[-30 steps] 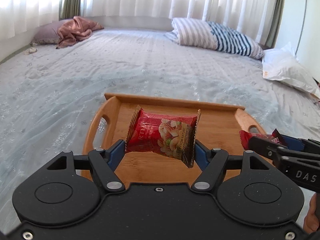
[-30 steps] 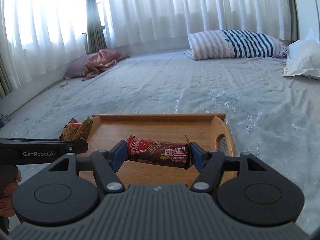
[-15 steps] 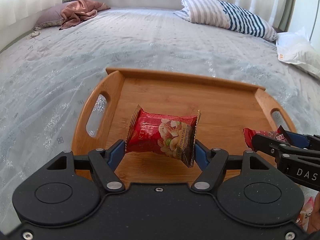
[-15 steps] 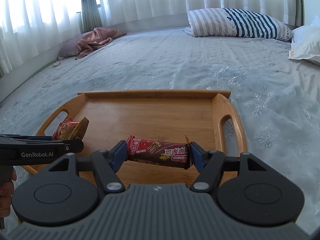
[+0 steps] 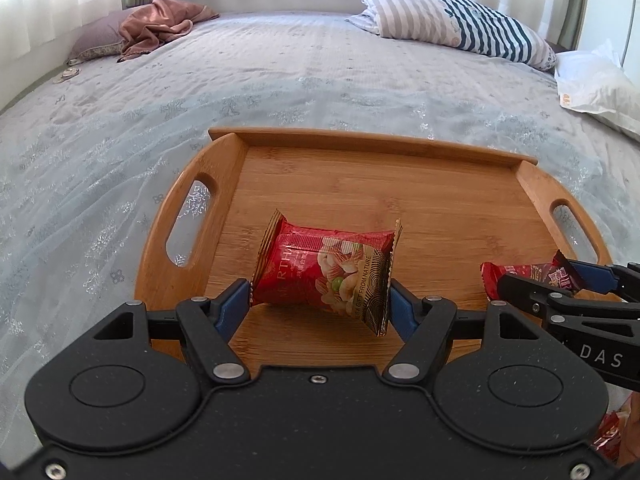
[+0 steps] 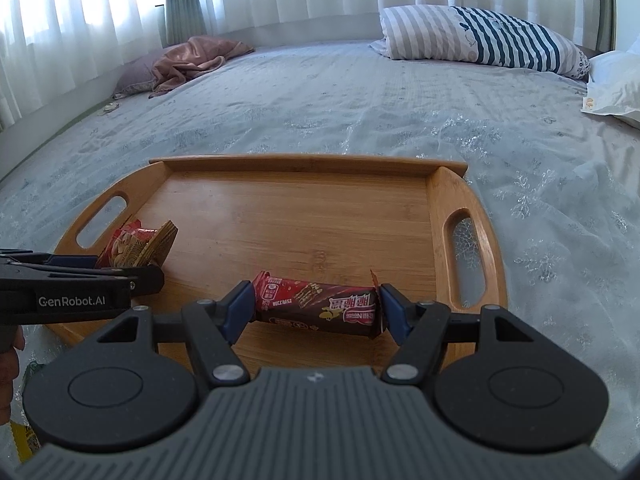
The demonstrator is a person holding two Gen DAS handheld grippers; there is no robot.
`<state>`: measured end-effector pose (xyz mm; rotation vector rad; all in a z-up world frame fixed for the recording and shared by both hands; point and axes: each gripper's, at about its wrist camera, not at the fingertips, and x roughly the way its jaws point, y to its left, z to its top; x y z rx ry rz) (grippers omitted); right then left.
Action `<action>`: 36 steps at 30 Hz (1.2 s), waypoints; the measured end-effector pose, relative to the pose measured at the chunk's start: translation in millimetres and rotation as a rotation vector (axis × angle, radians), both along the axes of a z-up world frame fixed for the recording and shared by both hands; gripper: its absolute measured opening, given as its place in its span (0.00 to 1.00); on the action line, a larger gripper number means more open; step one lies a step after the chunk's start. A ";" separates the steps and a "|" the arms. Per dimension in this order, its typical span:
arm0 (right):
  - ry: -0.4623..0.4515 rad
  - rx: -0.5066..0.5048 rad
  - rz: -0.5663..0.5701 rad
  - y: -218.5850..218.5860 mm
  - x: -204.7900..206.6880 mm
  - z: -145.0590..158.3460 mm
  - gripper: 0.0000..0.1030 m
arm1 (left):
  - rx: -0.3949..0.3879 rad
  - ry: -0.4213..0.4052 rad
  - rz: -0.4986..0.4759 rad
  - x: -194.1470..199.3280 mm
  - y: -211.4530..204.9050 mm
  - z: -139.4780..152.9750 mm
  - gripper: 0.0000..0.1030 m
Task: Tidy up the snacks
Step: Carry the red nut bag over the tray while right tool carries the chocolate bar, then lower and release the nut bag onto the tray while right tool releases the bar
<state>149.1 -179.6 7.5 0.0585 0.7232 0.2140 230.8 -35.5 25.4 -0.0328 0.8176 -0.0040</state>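
Observation:
My left gripper [image 5: 320, 304] is shut on a red nut snack packet [image 5: 324, 272] and holds it over the near left part of a wooden tray [image 5: 360, 144]. My right gripper [image 6: 316, 312] is shut on a red-brown wafer bar [image 6: 316, 308] over the tray's near right part [image 6: 304, 164]. The bar and the right gripper also show at the right of the left wrist view [image 5: 528, 276]. The nut packet and left gripper show at the left of the right wrist view [image 6: 136, 244]. The tray's floor is bare wood.
The tray lies on a grey-blue bedspread [image 5: 120, 128]. A striped pillow [image 5: 460, 28], a white bag [image 5: 592, 88] and a pink blanket [image 5: 156, 28] lie far back. More snack wrappers show at the lower right [image 5: 608, 436] and lower left [image 6: 24, 440].
Both grippers have moved forward and tilted down over the tray, each still holding its snack. The tray now fills more of both views.

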 end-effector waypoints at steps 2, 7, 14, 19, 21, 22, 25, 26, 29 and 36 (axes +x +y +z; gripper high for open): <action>0.005 0.004 -0.001 -0.4 0.0 -1.4 0.70 | 0.001 0.000 0.000 -0.1 -0.3 -0.2 0.68; 0.013 0.006 -0.006 -0.8 2.3 -4.5 0.70 | 0.010 -0.003 -0.003 0.1 -1.8 -0.9 0.69; 0.014 0.010 -0.006 -1.5 2.8 -5.8 0.71 | 0.028 -0.006 -0.007 -0.3 -5.3 -1.7 0.69; 0.013 0.013 0.003 -1.9 2.8 -5.7 0.74 | 0.038 -0.006 -0.011 0.1 -6.3 -1.7 0.69; 0.013 0.019 0.004 -2.0 2.4 -5.8 0.75 | 0.043 -0.005 -0.014 0.6 -7.3 -1.5 0.70; 0.013 0.021 0.005 -1.9 2.2 -5.7 0.76 | 0.044 -0.004 -0.015 0.8 -7.2 -1.6 0.70; 0.014 0.032 0.007 -2.6 1.6 -5.2 0.78 | 0.037 0.001 -0.018 1.0 -6.4 -1.7 0.71; 0.014 0.036 0.006 -2.8 1.4 -4.9 0.80 | 0.037 0.002 -0.019 1.0 -6.5 -1.6 0.71; 0.009 0.045 -0.001 -4.2 0.8 -3.4 0.85 | 0.037 0.002 -0.021 0.6 -6.4 -0.8 0.73; -0.003 0.060 -0.001 -5.9 -4.8 3.4 0.89 | 0.032 -0.022 -0.047 -8.6 -6.1 6.2 0.83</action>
